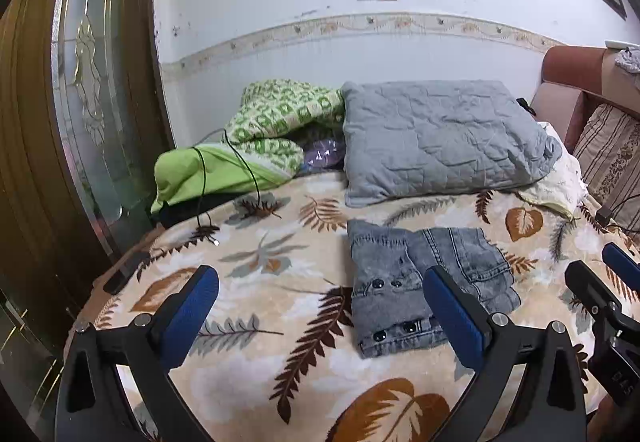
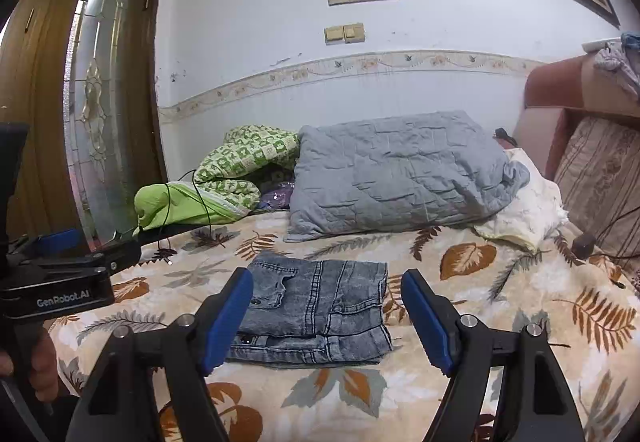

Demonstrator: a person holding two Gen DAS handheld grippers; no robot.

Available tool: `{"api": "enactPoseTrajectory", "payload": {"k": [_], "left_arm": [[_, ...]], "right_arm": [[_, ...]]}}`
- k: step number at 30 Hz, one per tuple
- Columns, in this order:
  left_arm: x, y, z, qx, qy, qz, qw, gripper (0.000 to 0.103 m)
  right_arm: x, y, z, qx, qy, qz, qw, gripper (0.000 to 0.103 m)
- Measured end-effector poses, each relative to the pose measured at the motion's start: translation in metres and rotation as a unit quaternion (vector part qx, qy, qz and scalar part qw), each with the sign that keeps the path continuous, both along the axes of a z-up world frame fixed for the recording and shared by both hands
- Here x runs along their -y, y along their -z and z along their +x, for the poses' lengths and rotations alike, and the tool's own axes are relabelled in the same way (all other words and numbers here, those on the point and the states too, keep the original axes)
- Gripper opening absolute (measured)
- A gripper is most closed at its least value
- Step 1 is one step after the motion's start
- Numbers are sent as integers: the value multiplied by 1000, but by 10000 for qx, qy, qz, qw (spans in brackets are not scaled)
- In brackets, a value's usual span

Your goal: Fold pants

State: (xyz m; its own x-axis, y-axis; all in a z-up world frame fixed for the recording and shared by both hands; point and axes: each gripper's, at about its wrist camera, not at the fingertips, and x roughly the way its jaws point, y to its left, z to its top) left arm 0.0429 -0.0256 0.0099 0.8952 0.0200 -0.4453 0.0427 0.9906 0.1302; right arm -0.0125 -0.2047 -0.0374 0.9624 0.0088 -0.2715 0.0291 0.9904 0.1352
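Pants (image 2: 316, 312) are sitting folded into a compact grey denim bundle on the bed (image 2: 500, 322), right on the leaf-print blanket, a bit in front of the grey pillow (image 2: 400, 174). Both grippers are off them. Right gripper (image 2: 326, 318) hangs just short of the bundle with its jaws released and nothing pinched; in the right wrist view the pants show in the gap between the blue pads but lie beyond the tips, not touching. Left gripper (image 1: 320, 318) is spread wide open and empty too, with the pants (image 1: 424, 286) lying ahead and off toward its right finger, which covers the near edge of the denim in that view. Green quilt (image 1: 256, 138) is bunched up by the wall left of the pillow, well apart from the pants, with a black cable (image 1: 248, 166) draped over it
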Motion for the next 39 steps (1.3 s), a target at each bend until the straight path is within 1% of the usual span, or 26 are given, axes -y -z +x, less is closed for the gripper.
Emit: {"api": "enactPoseTrajectory", "payload": {"k": [7,14,23,31,39], "left_arm": [[-3,9,7,-92,-82,3,9999,102],[-4,14,10,-83,-121,54,9999,102],[-4,23,16,-250,-154,31,9996,102],[-3,23,16,-230,-130,32,9996,102],[-5,21,17,-219,-135,-11,9997,102]], "right_arm": [[-3,4,7,-62,-30,-59,10000,79],[-3,6,13,-128,-60,-43,9999,79],[-6,10,17,-191,-100,-86,9997,79],[-8,13,21,-308,-114,-77,9994,79],[-11,13,22,-333,-136,-110,9993,79]]}}
